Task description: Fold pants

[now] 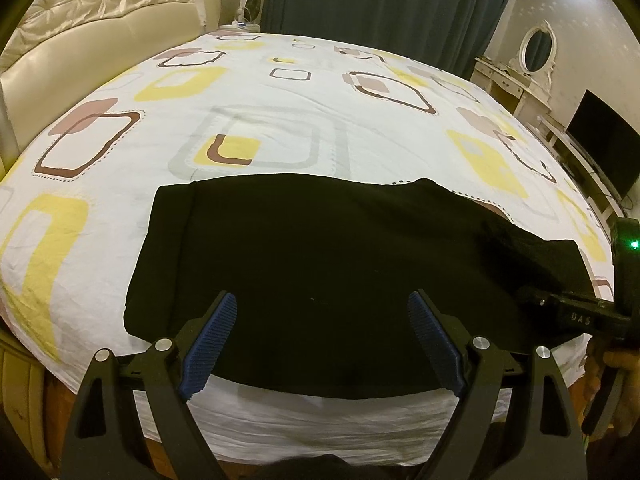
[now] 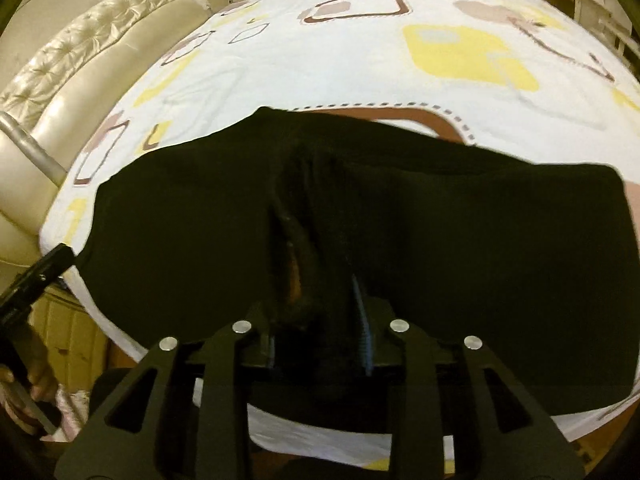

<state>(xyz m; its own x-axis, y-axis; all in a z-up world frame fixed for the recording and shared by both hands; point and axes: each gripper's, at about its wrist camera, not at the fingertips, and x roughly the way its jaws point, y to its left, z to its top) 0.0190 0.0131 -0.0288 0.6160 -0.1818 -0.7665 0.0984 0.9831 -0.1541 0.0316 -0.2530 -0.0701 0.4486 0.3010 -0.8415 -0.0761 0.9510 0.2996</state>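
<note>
Black pants (image 1: 320, 248) lie spread across the near edge of the bed, one end at the left and the other reaching right. My left gripper (image 1: 322, 296) hangs open just above their middle, blue pads (image 1: 212, 336) wide apart with nothing between them. In the right wrist view the pants (image 2: 480, 240) fill the foreground. My right gripper (image 2: 312, 300) stands over a raised ridge of cloth (image 2: 296, 256), jaws narrow. The ridge sits between the fingers, and the ribbed blue pad (image 2: 360, 312) shows bare beside it. The left gripper's finger (image 2: 48, 268) shows at the left edge.
The bed sheet (image 1: 280, 120) is white with yellow and brown squares. A cream tufted headboard (image 1: 100, 32) runs along the left. Dark curtains (image 1: 380, 0) hang behind, and a white dressing table with an oval mirror (image 1: 538, 46) and a dark screen (image 1: 600, 144) stand at the right.
</note>
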